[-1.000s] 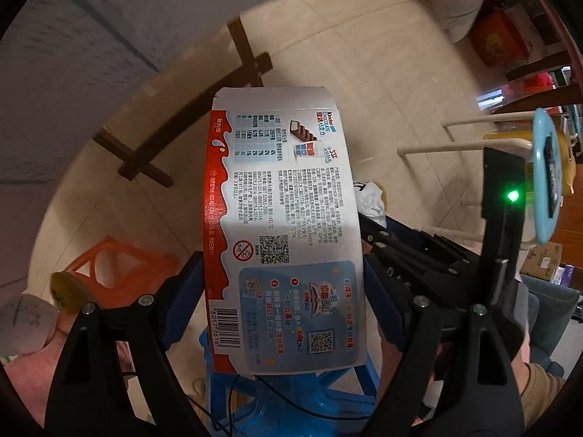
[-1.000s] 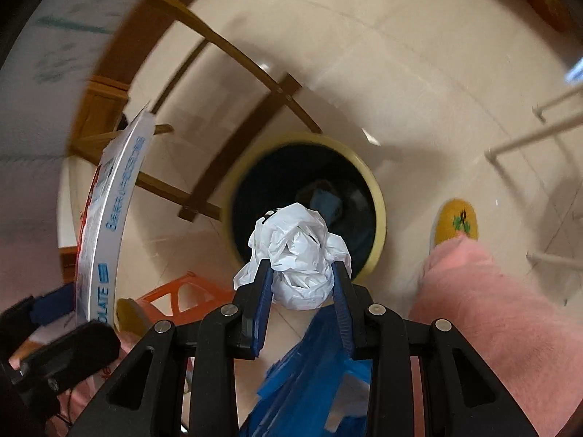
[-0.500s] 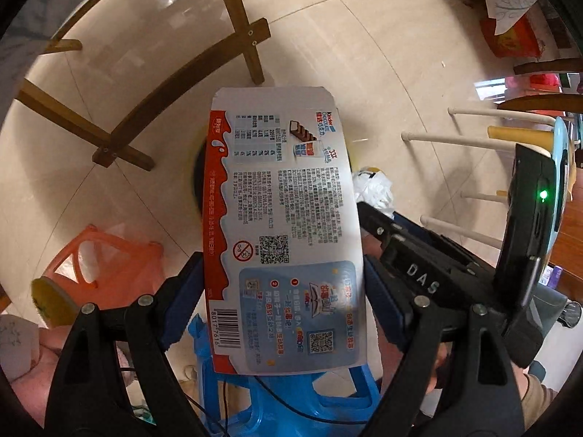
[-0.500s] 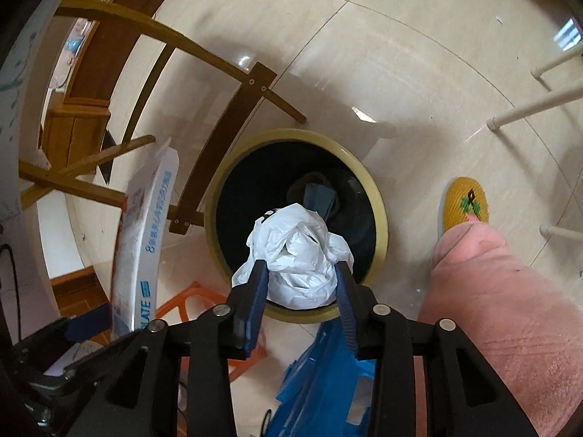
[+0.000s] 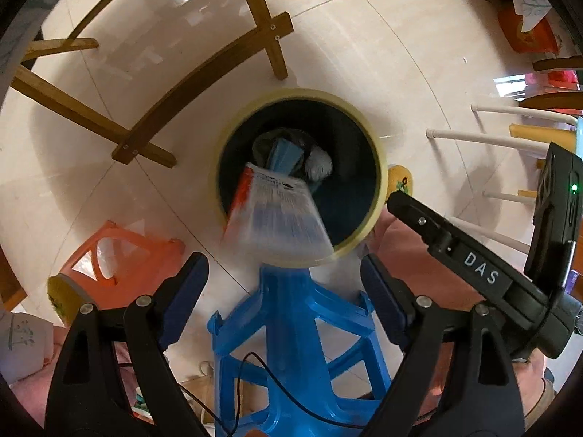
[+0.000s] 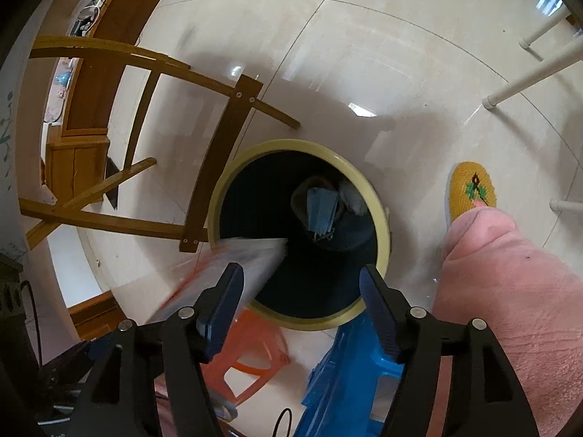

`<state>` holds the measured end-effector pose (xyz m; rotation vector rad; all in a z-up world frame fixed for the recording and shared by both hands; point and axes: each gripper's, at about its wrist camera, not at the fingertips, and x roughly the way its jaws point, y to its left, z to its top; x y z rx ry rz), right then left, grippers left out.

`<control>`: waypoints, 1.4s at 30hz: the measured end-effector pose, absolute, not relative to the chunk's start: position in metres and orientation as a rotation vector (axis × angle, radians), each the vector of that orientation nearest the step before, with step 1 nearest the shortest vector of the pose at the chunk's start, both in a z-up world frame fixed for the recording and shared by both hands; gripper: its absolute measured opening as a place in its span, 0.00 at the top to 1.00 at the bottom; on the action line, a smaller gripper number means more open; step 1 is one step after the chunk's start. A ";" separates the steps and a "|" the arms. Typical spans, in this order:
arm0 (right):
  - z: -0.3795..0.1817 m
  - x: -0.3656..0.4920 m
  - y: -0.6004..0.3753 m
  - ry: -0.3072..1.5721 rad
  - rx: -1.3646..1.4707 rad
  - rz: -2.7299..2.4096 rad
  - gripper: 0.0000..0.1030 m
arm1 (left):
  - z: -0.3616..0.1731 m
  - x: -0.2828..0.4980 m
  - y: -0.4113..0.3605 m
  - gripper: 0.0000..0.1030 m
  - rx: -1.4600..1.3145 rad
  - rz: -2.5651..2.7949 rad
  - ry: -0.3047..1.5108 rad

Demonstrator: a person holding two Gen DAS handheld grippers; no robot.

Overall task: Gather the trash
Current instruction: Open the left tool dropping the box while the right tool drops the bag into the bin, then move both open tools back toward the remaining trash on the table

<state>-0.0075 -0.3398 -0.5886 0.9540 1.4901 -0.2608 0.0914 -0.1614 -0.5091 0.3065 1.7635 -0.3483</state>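
A round bin with a yellow rim [image 5: 379,167] [image 6: 291,144] stands on the tiled floor below both grippers. The red-and-white snack box [image 5: 277,218] [image 6: 251,262] is blurred in mid-fall, tipping into the bin's near side. My left gripper [image 5: 282,278] is open and holds nothing. A white crumpled wad [image 5: 319,165] [image 6: 351,196] lies deep in the bin beside a blue item [image 5: 288,154] [image 6: 320,211]. My right gripper [image 6: 300,280] hangs over the bin's near rim; its jaws are opening with nothing between them.
A blue plastic stool [image 5: 295,346] [image 6: 346,375] and an orange stool [image 5: 120,255] [image 6: 255,349] stand close under the grippers. Wooden chair legs [image 5: 204,80] [image 6: 218,167] cross the floor left of the bin. A person's pink-clad leg [image 6: 510,291] and yellow slipper [image 6: 472,193] are right of it.
Both grippers sank toward the bin. The left jaws let go of the snack box, which is falling in. The right jaws spread and the white wad dropped into the bin.
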 end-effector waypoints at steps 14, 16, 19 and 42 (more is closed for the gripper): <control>-0.583 -0.006 -0.326 1.475 0.891 -0.220 0.35 | -0.487 0.081 -0.167 0.18 0.336 -0.375 1.699; -0.578 -0.004 -0.319 1.470 0.851 -0.197 0.35 | -0.481 0.078 -0.167 0.18 0.339 -0.385 1.684; -0.571 -0.002 -0.309 1.462 0.793 -0.164 0.35 | -0.471 0.073 -0.165 0.18 0.353 -0.383 1.667; -0.414 -0.053 -0.255 1.237 0.574 -0.012 0.35 | -0.311 -0.004 -0.103 0.28 0.297 -0.417 1.408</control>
